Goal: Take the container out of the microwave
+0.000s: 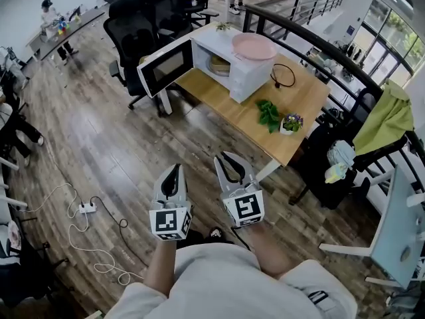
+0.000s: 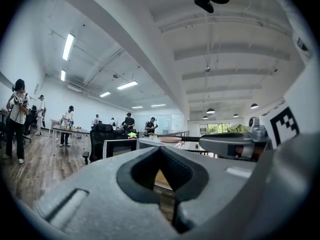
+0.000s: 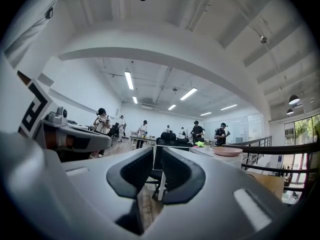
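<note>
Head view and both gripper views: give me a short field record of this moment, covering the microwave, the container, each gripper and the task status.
microwave: microwave on the wooden table, its door swung open
container: container inside the cavity, untouched
on top: pink plate
left gripper: left gripper has jaws together, empty, held low over the floor
right gripper: right gripper has jaws slightly apart, empty, beside the left one
task status: container not yet taken out; both grippers well short of the microwave
</note>
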Tool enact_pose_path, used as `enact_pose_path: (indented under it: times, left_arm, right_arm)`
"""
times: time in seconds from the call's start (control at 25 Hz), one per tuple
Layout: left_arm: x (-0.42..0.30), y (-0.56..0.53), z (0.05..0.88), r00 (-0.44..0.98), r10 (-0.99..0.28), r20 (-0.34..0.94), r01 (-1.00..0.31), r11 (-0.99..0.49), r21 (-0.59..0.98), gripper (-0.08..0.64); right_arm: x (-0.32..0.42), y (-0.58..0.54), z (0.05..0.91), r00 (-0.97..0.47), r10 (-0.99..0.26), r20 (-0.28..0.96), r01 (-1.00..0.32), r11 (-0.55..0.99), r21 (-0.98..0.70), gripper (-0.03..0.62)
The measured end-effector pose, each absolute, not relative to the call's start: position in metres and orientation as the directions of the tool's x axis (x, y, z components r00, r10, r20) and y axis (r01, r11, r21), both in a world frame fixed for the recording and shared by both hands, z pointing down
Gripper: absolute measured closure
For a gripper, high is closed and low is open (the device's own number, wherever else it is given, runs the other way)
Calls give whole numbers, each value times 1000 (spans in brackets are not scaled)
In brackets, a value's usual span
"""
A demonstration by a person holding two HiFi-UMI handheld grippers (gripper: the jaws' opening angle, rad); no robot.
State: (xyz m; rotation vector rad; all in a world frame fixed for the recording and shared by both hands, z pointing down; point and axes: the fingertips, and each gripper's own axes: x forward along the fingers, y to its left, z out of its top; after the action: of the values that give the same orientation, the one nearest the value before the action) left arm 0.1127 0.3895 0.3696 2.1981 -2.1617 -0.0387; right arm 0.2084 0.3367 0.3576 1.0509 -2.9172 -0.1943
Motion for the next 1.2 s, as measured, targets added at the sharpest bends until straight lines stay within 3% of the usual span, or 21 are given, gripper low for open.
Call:
enact_pose_path:
  times: [0.64,1.2]
  left_arm:
    - [71,325,391,15,-999,38,-996,-12,86,557]
    - [-13,219,397,86,-993,76,-991,-77,108,557]
  right_arm:
    - [161,274,375,-780,-625,29,-613,772,170,514]
    - [74,172,381,-752,-655,75,-638,751,170,514]
